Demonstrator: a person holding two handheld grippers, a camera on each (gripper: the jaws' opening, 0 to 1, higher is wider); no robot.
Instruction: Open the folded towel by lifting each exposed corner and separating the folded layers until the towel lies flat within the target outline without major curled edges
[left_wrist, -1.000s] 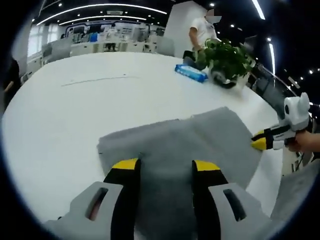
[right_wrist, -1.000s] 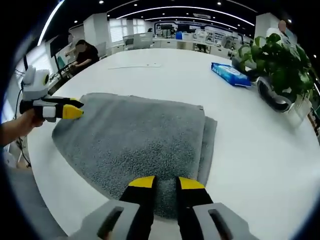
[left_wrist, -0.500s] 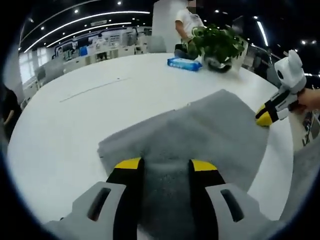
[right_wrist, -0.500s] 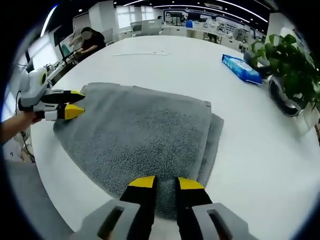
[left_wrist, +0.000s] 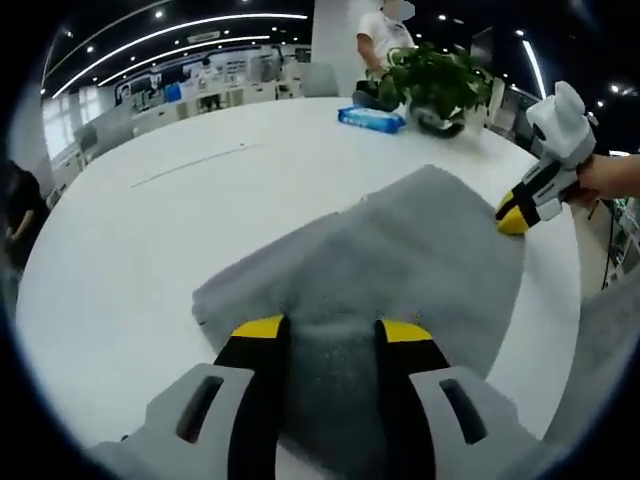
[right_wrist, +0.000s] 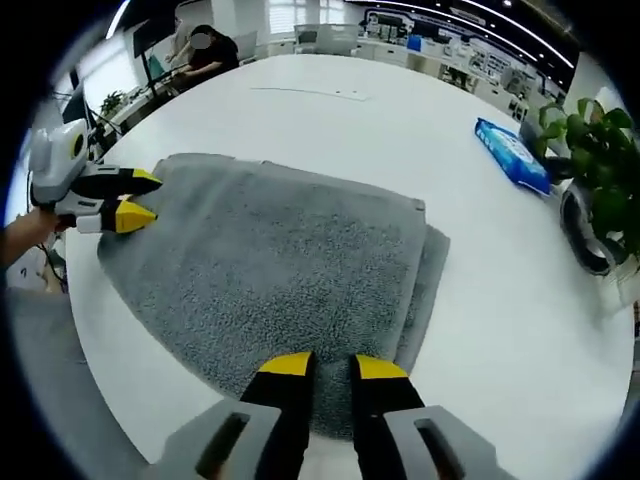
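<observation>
1. The towel lies on the white desk, grey and folded: in the right gripper view a top layer covers most of it, and a lower layer peeks out as a strip along the side toward the plant.

2. The right hand-held gripper sits at the near edge of the towel. Its jaws stand close together with terry pile in the narrow gap, so it looks clenched on that edge, though the contact itself is hard to make out.

3. In the left gripper view, the left hand-held gripper has its jaws set apart with towel spread between them. In the right gripper view it appears at the far corner with its yellow tips slightly parted at the towel's edge. Whether it has a real bite on cloth I cannot tell.

4. Judged from this, the task is at an early stage. Both hand-held grippers are placed at opposite ends of the towel, but no layer is peeled back and the fold is intact.

5. Left to do: lift the top layer, carry it over, and smooth the towel flat. I see no target outline on the desk, only a faint line far off, so placement cannot be checked.

6. A blue packet lies well apart from the towel, near the plant.
</observation>
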